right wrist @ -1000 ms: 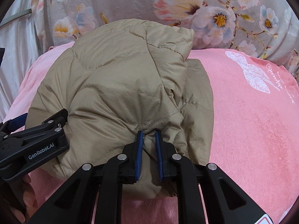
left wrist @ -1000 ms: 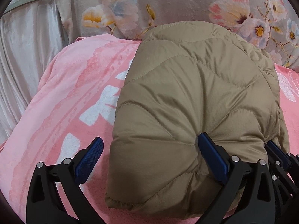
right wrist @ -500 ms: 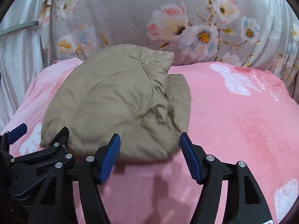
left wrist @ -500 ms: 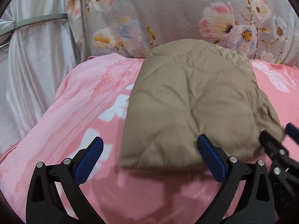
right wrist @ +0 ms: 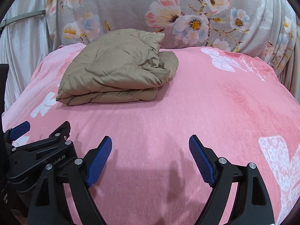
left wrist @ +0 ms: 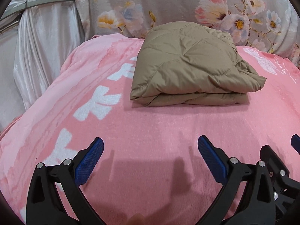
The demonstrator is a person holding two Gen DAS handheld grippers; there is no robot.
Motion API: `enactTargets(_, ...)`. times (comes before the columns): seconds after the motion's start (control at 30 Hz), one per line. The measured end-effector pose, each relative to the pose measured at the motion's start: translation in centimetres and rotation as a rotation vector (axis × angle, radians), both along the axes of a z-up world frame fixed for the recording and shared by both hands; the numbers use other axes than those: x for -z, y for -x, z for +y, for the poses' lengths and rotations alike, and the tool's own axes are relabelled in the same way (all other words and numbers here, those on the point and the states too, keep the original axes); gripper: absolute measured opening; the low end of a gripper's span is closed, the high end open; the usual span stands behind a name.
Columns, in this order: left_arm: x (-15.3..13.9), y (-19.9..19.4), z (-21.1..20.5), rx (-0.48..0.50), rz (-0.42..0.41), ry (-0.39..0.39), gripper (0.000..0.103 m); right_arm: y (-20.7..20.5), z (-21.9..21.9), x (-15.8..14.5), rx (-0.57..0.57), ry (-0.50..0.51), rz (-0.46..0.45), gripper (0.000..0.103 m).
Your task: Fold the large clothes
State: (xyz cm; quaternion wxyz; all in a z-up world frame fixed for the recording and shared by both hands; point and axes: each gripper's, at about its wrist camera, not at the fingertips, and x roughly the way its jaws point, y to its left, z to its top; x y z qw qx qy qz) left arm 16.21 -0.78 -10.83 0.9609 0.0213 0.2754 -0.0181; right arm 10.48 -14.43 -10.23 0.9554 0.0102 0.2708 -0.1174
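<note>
A tan quilted puffer jacket lies folded in a thick stack on the pink blanket, toward the back; it also shows in the right wrist view. My left gripper is open and empty, well short of the jacket, low over the blanket. My right gripper is open and empty too, also pulled back from the jacket. The left gripper shows at the lower left of the right wrist view. Part of the right gripper shows at the right edge of the left wrist view.
A grey floral cushion or backrest rises behind the blanket. A pale satin curtain hangs at the left. The blanket spreads wide to the right of the jacket.
My right gripper let go of the jacket and opened. Both grippers drew back from the jacket, which now lies folded on the blanket by itself.
</note>
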Motion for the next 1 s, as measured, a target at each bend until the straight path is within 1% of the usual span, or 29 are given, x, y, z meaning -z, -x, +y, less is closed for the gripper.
enactTargets(0.1, 0.07, 0.31, 0.1, -0.01, -0.005, 0.004, 0.098, 0.15, 0.26, 0.0, 0.008, 0.019, -0.005, 0.082)
enactTargets(0.33, 0.23, 0.14, -0.05, -0.008, 0.003, -0.007, 0.098, -0.09, -0.13, 0.21, 0.01, -0.004, 0.015, 0.082)
enactTargets(0.57, 0.47, -0.29, -0.21, -0.011, 0.024, -0.015, 0.098, -0.38, 0.06, 0.41, 0.019, 0.004, 0.033, 0.082)
enactTargets(1.0, 0.47, -0.27, -0.18, -0.012, 0.021, -0.016, 0.098, -0.32, 0.01, 0.3, 0.023, 0.011, 0.029, 0.082)
